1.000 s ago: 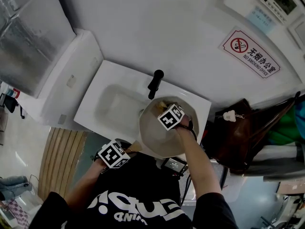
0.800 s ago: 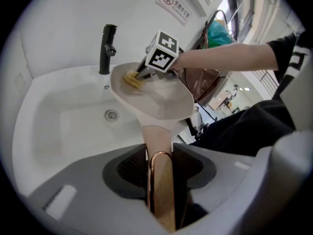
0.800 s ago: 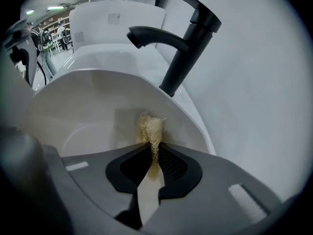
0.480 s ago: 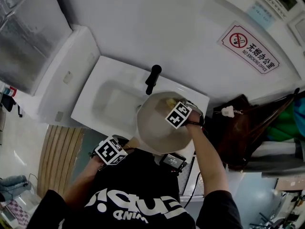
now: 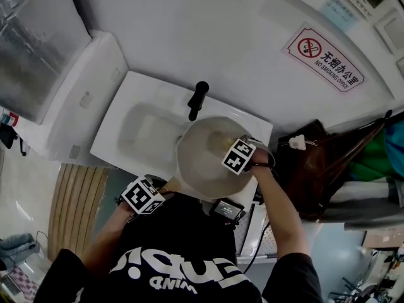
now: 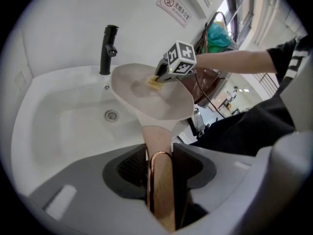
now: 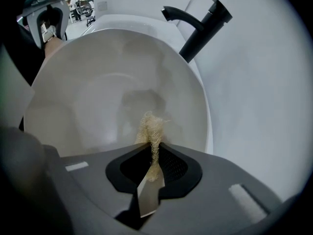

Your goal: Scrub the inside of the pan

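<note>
The left gripper (image 6: 159, 153) clamps the pan's handle (image 6: 161, 195) between narrow fingers, holding the pan (image 5: 201, 160) tilted over the sink (image 5: 136, 134), beside the tap (image 5: 197, 100). The right gripper (image 7: 152, 153) pinches a scrubber (image 7: 149, 129) tight in its fingers, touching the pan's inside.

The cream pan (image 5: 202, 163) tilts over the sink (image 5: 136, 131), a straw-coloured scrub pad (image 7: 150, 129) inside it.
</note>
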